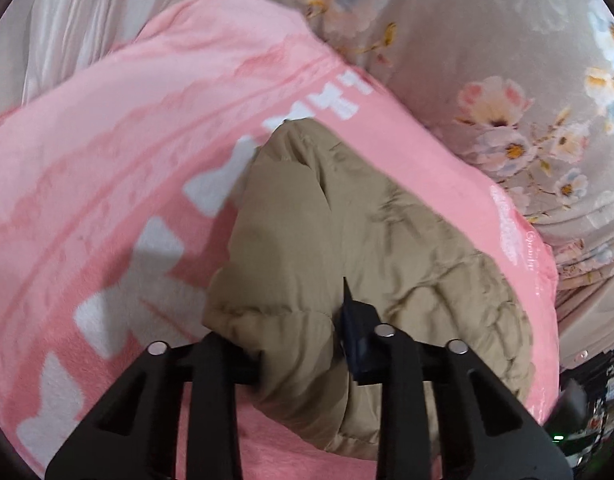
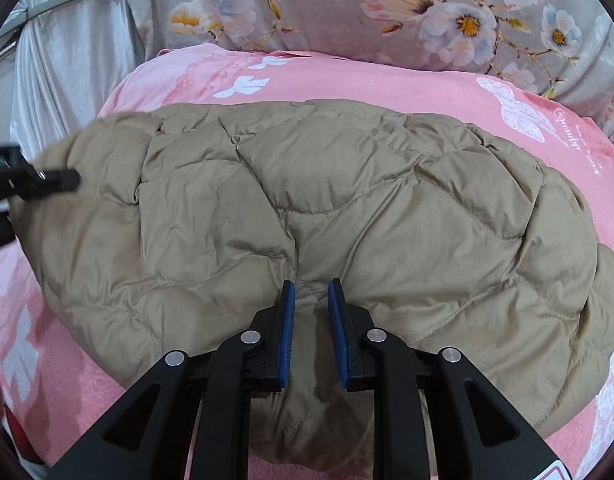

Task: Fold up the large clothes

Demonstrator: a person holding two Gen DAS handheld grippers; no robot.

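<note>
Khaki quilted jacket [image 2: 307, 208] lies in a puffy heap on a pink blanket [image 2: 447, 92], with a grey floral cover [image 2: 327, 8] behind it and pale drapes [image 2: 67, 64] at the far left.

The right gripper [image 2: 311, 292] points down at the jacket's near edge. Its blue-padded fingers [image 2: 289, 328] stand a narrow gap apart, with a ridge of khaki cloth bunched up between them; the pads look pressed onto this fold.

The left gripper [image 1: 307, 344] is at the jacket's left end. A thick roll of the padding fills the space between its jaws, hiding one finger, and only the other finger's dark tip [image 1: 357, 320] shows, lying against the cloth. Its jaws are drawn in on that roll.
</note>
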